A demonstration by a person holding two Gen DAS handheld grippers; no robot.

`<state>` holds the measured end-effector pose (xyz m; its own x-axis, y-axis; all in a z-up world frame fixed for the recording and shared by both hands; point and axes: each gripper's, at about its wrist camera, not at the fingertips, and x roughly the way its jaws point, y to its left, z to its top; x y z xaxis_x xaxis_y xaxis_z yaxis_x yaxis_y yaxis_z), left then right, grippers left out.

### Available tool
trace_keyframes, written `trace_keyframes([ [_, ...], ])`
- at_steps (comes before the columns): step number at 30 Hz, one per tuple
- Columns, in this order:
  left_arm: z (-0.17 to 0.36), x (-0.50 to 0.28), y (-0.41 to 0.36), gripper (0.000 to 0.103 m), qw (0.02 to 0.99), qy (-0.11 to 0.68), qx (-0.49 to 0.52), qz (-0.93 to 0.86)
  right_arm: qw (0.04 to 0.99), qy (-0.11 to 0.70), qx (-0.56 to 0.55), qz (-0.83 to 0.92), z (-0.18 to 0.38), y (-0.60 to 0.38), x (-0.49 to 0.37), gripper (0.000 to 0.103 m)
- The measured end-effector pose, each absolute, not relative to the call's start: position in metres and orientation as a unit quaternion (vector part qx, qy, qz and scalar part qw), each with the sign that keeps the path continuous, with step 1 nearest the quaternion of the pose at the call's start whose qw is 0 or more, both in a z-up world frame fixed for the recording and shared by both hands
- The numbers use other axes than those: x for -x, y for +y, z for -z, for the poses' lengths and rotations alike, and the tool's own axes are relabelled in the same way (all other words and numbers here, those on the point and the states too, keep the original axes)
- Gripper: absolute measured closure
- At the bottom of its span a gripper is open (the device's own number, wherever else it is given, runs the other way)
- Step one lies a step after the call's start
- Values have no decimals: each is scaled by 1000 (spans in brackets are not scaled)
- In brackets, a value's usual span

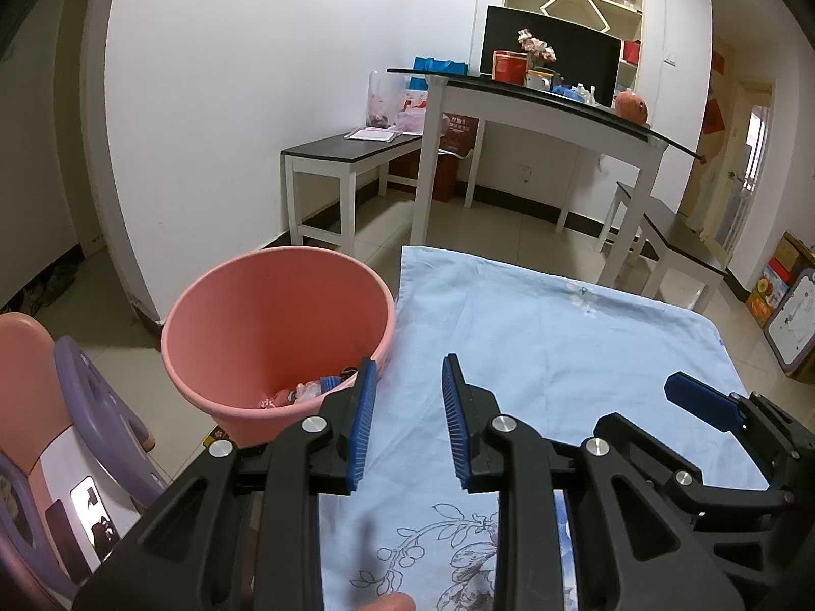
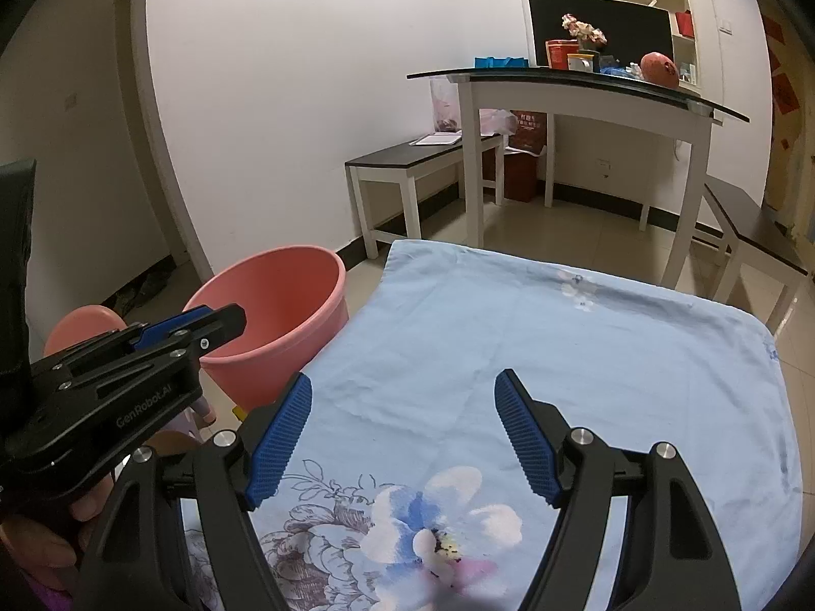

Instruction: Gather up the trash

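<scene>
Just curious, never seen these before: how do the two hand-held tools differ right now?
The right tool has its jaws spread wider than the left tool. The left tool sits next to the pink bucket; the right tool is over the blue cloth. Both are open, empty, black with blue pads.

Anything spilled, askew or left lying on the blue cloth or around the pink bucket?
Nothing stands out. The blue floral cloth lies flat with no litter on it, the pink bucket stands upright beside it with scraps at its bottom, and both the left gripper and right gripper are open, holding nothing.
</scene>
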<state>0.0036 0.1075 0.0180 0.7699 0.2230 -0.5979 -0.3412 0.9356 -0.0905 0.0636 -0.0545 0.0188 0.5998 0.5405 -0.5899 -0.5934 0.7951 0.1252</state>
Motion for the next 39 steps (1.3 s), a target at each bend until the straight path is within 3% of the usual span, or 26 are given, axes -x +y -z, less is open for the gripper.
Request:
trace_keyframes([
  [39,-12,-2,109,76,934,309,95,-152,893,318,42,-316,-18,-57,-63,30],
])
